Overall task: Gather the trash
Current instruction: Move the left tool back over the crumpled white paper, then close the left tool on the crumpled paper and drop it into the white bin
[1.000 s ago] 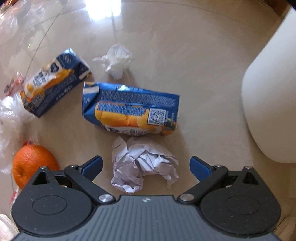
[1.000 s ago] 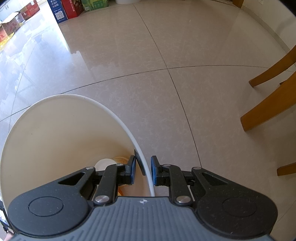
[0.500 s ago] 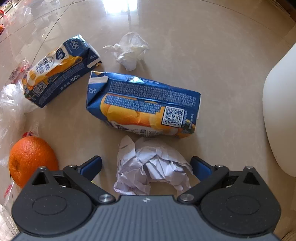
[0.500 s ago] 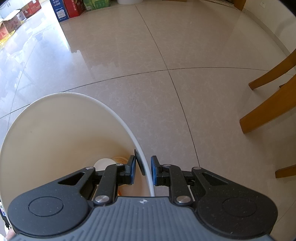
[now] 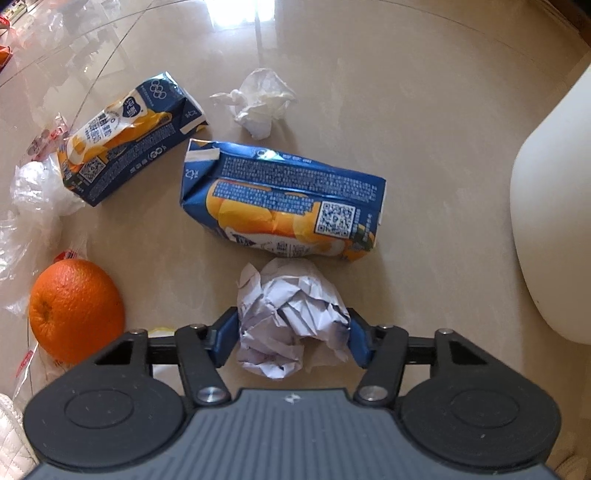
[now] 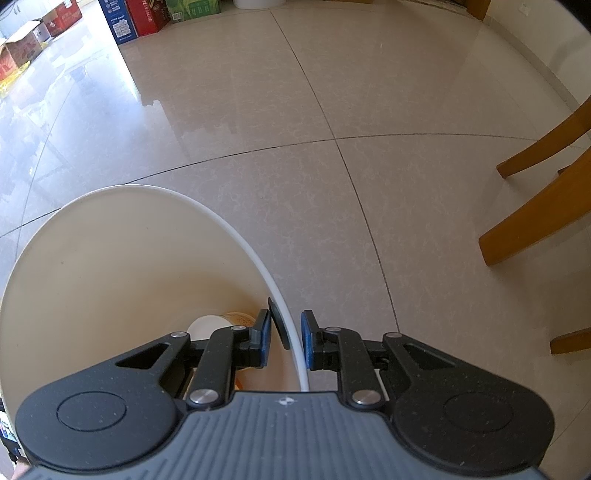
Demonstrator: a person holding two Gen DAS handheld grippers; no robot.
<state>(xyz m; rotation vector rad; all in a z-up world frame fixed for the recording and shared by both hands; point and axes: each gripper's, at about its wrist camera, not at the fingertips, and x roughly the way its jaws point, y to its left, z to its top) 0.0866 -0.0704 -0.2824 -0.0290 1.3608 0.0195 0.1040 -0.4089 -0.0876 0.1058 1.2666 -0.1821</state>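
A crumpled white paper ball [image 5: 290, 314] lies on the tiled floor, and my left gripper [image 5: 291, 338] is shut on it, both blue pads pressing its sides. Just beyond it lies a blue-and-orange drink carton [image 5: 284, 206] on its side. A second carton [image 5: 129, 136] lies at the left, and a white tissue wad [image 5: 258, 101] further back. In the right wrist view my right gripper [image 6: 286, 339] is shut on the thin rim of the white bin [image 6: 229, 229]. A cup lies at the bin's bottom.
An orange [image 5: 75, 308] and clear plastic wrappers [image 5: 37, 192] lie at the left. The white bin's outer wall [image 5: 554, 229] stands at the right in the left wrist view. Wooden chair legs [image 6: 539, 218] stand right of the bin; cardboard boxes [image 6: 140, 18] sit far back.
My left gripper's fingers have closed from wide apart onto the paper ball. The left camera has moved slightly. The right gripper holds still on the bin rim.
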